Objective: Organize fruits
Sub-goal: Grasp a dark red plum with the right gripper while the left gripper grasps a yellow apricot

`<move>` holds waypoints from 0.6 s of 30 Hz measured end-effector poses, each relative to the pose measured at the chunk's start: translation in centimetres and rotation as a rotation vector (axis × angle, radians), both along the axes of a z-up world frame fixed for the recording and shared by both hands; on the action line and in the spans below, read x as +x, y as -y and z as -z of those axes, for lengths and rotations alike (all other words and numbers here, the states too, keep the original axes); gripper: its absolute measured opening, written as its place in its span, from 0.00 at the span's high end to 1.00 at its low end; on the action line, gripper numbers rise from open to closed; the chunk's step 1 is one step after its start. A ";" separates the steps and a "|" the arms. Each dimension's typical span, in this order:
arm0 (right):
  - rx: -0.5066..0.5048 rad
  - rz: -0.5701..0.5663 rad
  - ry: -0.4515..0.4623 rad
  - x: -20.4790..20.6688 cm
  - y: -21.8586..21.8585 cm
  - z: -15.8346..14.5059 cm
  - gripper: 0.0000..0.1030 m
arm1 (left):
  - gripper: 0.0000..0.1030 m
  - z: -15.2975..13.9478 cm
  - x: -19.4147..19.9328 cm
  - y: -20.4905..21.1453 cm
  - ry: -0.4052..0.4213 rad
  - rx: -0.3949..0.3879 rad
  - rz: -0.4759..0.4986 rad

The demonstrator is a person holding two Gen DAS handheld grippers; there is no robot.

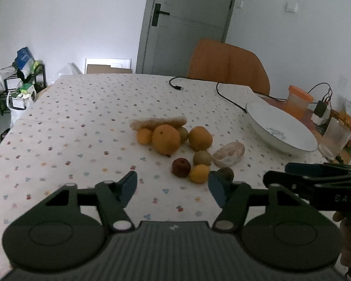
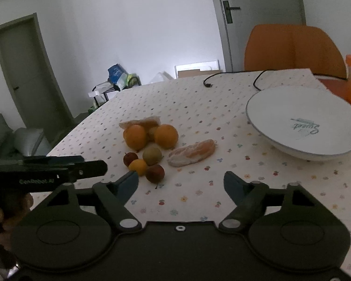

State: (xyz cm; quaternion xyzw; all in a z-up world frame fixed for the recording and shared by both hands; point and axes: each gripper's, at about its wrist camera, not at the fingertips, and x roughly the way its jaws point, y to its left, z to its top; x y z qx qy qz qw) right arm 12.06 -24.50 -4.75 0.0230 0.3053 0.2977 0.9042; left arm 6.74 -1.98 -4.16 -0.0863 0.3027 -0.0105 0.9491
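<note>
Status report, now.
Left gripper open, empty. Right gripper open, empty. Fruit pile on tablecloth, white bowl empty. Path clear.

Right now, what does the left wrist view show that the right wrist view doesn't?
Left wrist only: a clear glass and an orange-lidded container beyond the plate.

Right wrist only: a second door and grey cushions at far left.

Both: the fruit pile, the empty white plate, the orange chair, and both grippers open, left gripper, right gripper.
</note>
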 end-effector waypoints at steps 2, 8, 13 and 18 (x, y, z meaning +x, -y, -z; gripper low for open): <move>0.001 -0.008 -0.008 0.4 -0.3 0.2 0.29 | 0.45 0.2 0.3 0.1 -0.003 -0.011 0.003; 0.014 -0.046 -0.034 1.4 -1.2 0.8 0.46 | 0.55 0.5 1.2 0.4 -0.007 -0.026 0.018; 0.034 -0.080 -0.061 2.2 -2.1 1.3 0.52 | 0.62 1.0 1.8 0.2 -0.023 -0.041 0.021; 0.035 -0.105 -0.081 3.0 -3.0 1.9 0.69 | 0.62 1.2 2.1 0.2 -0.034 -0.053 0.029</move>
